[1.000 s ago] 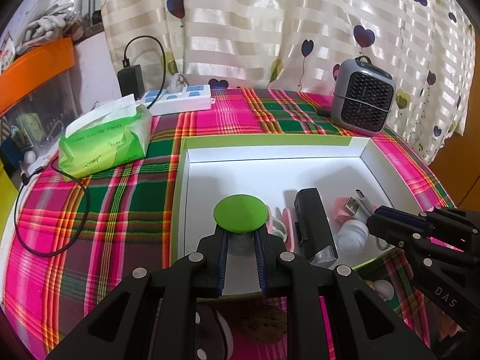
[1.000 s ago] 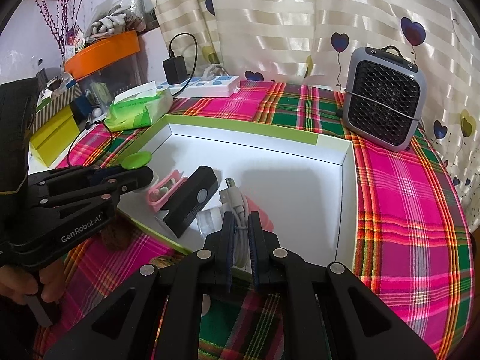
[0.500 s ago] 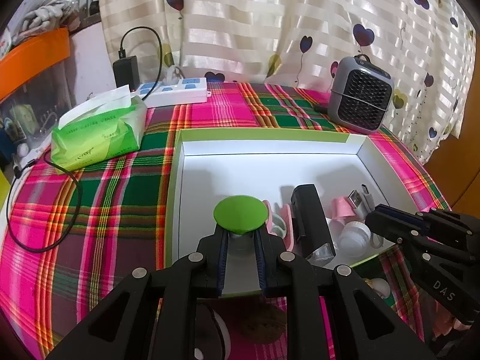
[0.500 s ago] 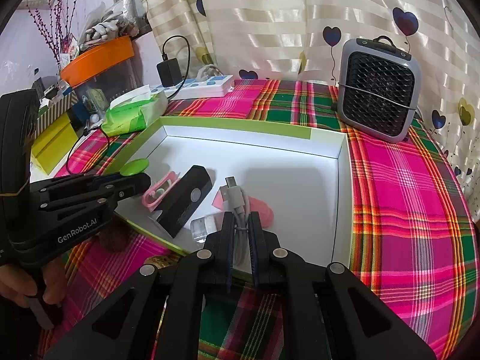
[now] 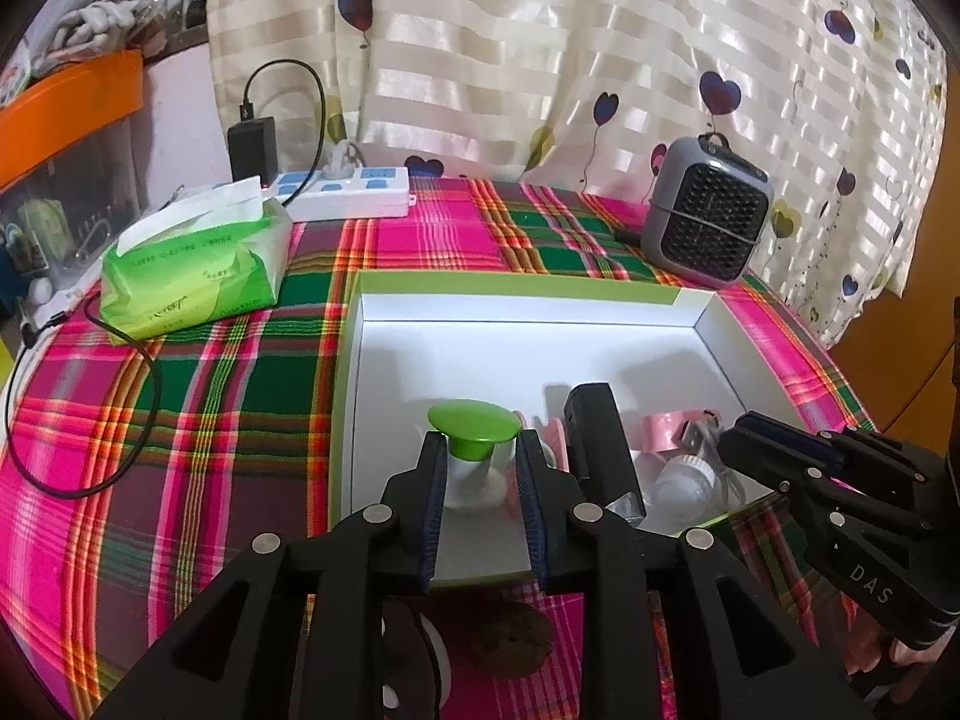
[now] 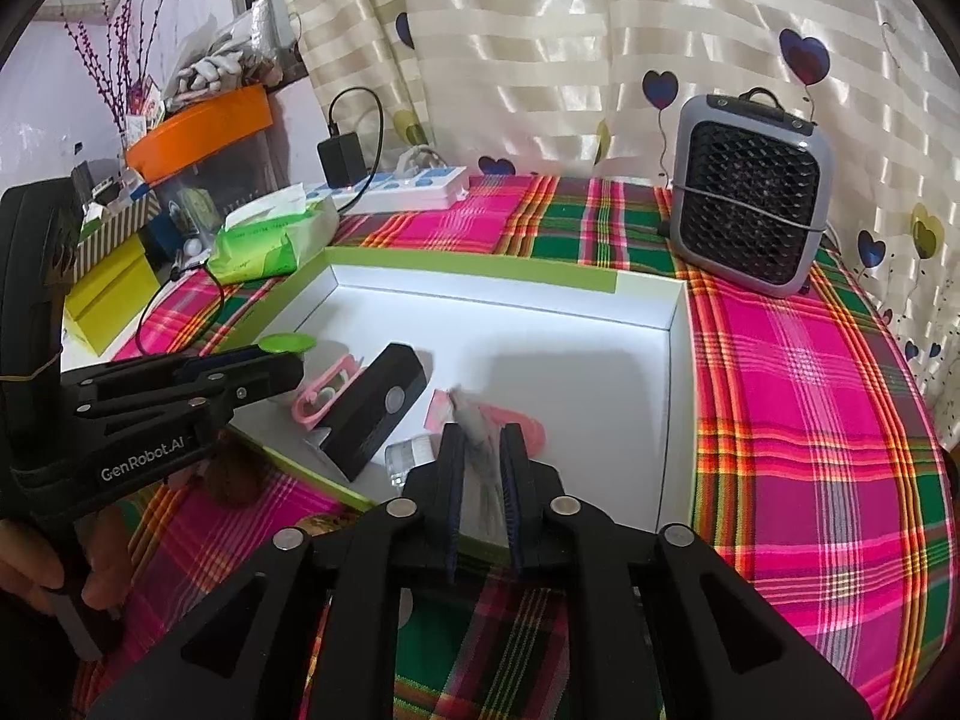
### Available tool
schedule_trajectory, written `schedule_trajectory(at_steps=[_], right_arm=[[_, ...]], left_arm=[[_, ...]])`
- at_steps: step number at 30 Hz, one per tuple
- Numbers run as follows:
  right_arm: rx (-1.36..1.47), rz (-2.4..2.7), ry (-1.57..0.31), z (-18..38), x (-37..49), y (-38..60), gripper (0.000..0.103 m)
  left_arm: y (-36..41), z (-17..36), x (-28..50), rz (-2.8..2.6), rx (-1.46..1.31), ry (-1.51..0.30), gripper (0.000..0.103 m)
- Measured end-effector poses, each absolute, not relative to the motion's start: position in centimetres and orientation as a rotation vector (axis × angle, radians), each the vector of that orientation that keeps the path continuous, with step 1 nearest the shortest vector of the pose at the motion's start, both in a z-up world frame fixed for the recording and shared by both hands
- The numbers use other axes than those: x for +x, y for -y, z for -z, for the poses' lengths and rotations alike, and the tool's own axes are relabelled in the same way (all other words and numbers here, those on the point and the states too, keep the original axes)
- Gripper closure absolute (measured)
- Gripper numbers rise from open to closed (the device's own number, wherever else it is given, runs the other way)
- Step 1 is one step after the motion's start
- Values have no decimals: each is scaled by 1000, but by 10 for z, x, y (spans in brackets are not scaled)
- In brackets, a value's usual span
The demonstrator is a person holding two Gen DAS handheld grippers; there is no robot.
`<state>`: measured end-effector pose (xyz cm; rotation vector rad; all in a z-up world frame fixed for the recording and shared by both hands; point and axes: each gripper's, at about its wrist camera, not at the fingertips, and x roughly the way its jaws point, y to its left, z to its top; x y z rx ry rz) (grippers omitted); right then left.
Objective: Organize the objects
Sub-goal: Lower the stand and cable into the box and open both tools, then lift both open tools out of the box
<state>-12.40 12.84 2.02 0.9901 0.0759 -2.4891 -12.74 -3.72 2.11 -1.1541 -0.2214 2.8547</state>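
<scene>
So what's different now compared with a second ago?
Both tools have just been opening. The left tool has let go of the green-capped bottle, which now stands in the white box. The right tool is loosening around the cable. Neither hand has moved.

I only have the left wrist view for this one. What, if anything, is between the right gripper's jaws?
Observer: A pale USB cable, blurred, sits between the jaws of the right gripper. The jaws have just been opening, and the cable looks loose.
Operator: The black device in the box looks plain to me. Any detail on it?
Observer: It has a round grey button on the side of the black device that faces the right wrist camera.
Operator: Anything past the table's left edge?
Observer: A yellow box stands there, under a striped one.
</scene>
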Motion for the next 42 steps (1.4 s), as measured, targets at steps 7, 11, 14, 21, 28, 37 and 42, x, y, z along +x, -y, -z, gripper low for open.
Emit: schedule_trajectory(at_steps=[7,11,14,21,28,37,42], right_arm=[[941,2516,-41,-27,-121,-136,79],[914,2524,-23,-30,-118,-140,73],[903,2525,-18,-32,-117,-141,71],[861,2545,-2,-38,-113,-146,66],[825,2530,14,-46,-106,-147,66],[813,2504,24,-51,-99,-145,66],[820,2484,5,-50,-95,-141,66]], left_arm=[[39,-25,-124,-2852,-1138,237,81],[40,-26,-123,-2848,-1135,244,81],[40,-26,-122,-2847,-1136,247,81],[43,-33,-118,-2857,-1109,272,81],[41,-39,-112,-2846,-1098,270,81],[27,-45,-98,-2832,-1066,213,81],[22,-45,-90,-2828,-1058,187,81]])
